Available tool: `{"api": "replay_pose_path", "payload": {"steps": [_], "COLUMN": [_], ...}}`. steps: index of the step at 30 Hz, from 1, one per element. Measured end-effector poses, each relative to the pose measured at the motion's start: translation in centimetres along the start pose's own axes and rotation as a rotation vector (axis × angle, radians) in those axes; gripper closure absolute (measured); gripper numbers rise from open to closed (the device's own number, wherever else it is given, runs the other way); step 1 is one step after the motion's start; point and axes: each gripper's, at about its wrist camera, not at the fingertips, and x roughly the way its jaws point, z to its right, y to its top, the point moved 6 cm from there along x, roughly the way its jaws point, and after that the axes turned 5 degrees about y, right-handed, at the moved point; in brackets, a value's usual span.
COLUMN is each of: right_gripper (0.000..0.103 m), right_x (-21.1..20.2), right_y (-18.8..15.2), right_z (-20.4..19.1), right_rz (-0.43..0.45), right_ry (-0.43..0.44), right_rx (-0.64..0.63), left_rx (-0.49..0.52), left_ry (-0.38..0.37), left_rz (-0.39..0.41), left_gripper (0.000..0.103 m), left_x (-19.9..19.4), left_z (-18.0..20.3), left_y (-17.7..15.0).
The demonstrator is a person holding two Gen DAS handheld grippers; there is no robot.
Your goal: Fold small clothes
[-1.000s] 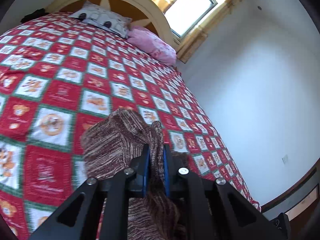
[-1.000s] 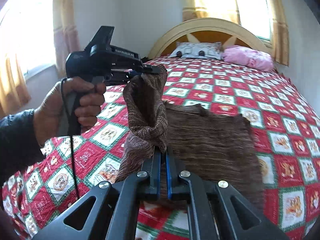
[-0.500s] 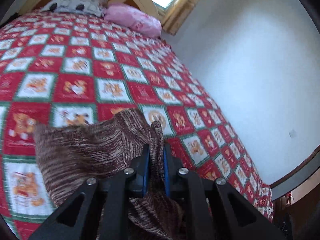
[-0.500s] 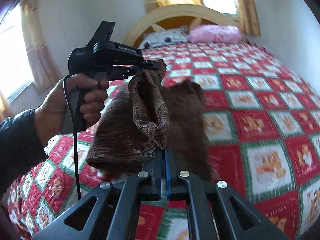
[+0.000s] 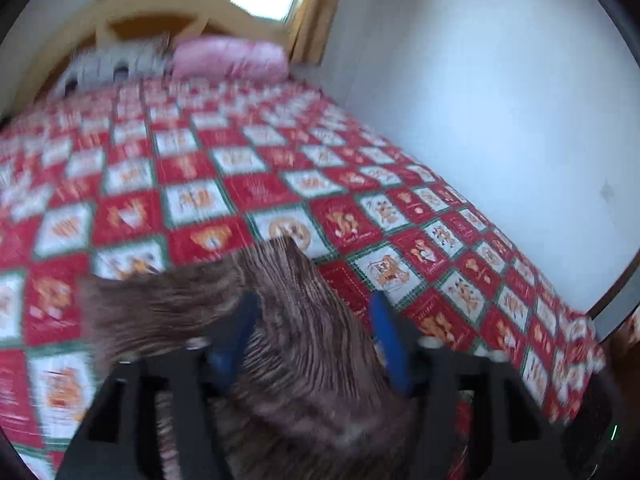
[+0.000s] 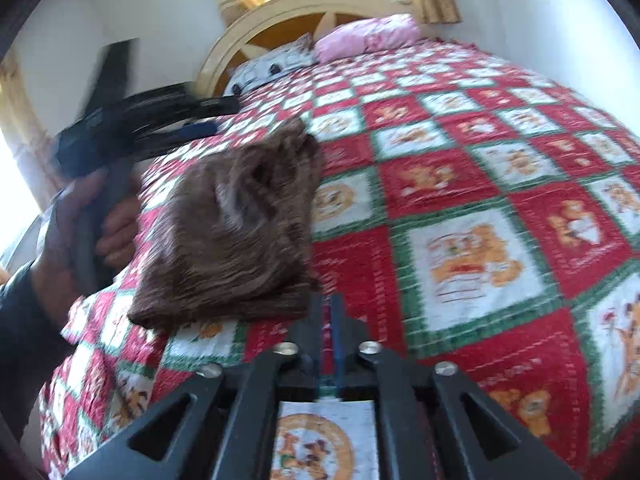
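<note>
In the right wrist view the brown knitted garment (image 6: 236,232) lies folded in a thick bundle on the red and white quilt (image 6: 472,208), left of the frame's centre. The right gripper (image 6: 329,312) sits at the lower middle, its fingers pressed together with nothing between them, their tips just beside the bundle's lower right corner. At the upper left a hand (image 6: 100,232) holds the left gripper (image 6: 208,118), blurred, with its fingers parted above the bundle's far edge.

In the left wrist view the blue finger pads (image 5: 386,344) stand wide apart, and the garment fills the lower middle between and in front of them; blur hides whether it touches either. A pink pillow (image 5: 232,58) and a patterned pillow (image 5: 116,66) rest against the headboard (image 5: 176,4) at the upper left.
</note>
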Motion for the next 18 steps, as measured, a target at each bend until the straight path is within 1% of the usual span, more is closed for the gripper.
{"api": "replay_pose_path", "payload": {"steps": [1,2,3,4,6,7,8,9,10,11,12,14,15,16,17,18], "right_gripper": [0.048,0.026,0.026,0.026,0.027,0.027,0.027,0.027,0.027,0.027,0.027,0.027,0.027,0.027,0.027,0.027], "right_x": [-0.4,-0.8,-1.4,-1.8,-1.9,-1.7,-1.2,-0.6,0.2,1.6,3.2,6.1,7.6,8.6,9.5,10.0], "right_y": [0.4,0.8,1.6,2.6,4.5,5.6,6.7,7.6,8.1,8.6,8.8,9.0,8.8,8.5,7.9,7.2], "right_z": [0.1,0.1,0.0,-0.5,-2.2,-3.5,-5.2,-6.5,-7.4,-8.5,-9.1,-9.0,-8.0,-6.5,-4.5,-3.3], "right_rz": [0.017,0.035,0.076,0.100,0.121,0.126,0.128,0.119,0.101,0.059,0.007,-0.051,-0.089,-0.114,-0.143,-0.171], "right_ry": [0.003,0.026,0.057,0.074,0.100,0.147,0.215,0.264,0.295,0.333,0.351,0.285,0.214,0.137,0.079,0.057], "right_rx": [0.010,0.023,0.040,0.035,-0.008,-0.034,-0.061,-0.082,-0.094,-0.105,-0.106,-0.103,-0.085,-0.040,0.027,0.068], "left_rx": [0.024,0.047,0.079,0.096,0.120,0.124,0.134,0.144,0.154,0.162,0.167,0.163,0.158,0.133,0.107,0.093], "left_ry": [0.000,0.019,0.053,0.063,0.080,0.089,0.099,0.118,0.148,0.161,0.165,0.177,0.180,0.164,0.142,0.131], "left_rz": [0.032,0.049,0.053,0.048,0.034,0.024,0.004,-0.016,-0.040,-0.061,-0.101,-0.177,-0.197,-0.199,-0.200,-0.217], "left_gripper": [0.024,0.020,0.019,0.019,0.019,0.019,0.019,0.019,0.019,0.019,0.019,0.019,0.019,0.019,0.019,0.019], "left_x": [-1.6,-2.6,-3.8,-4.3,-5.3,-5.6,-5.6,-5.2,-4.7,-4.3,-3.6,-2.3,-2.1,-2.2,-2.4,-2.4], "left_z": [0.0,-0.1,-0.3,-0.3,-0.7,-0.9,-1.1,-1.0,-1.3,-1.4,-1.6,-2.3,-2.5,-2.9,-3.2,-3.5], "left_y": [-0.5,-1.0,-2.2,-3.0,-5.3,-6.5,-7.7,-8.5,-9.5,-10.2,-11.1,-12.9,-13.3,-13.3,-13.3,-13.3]}}
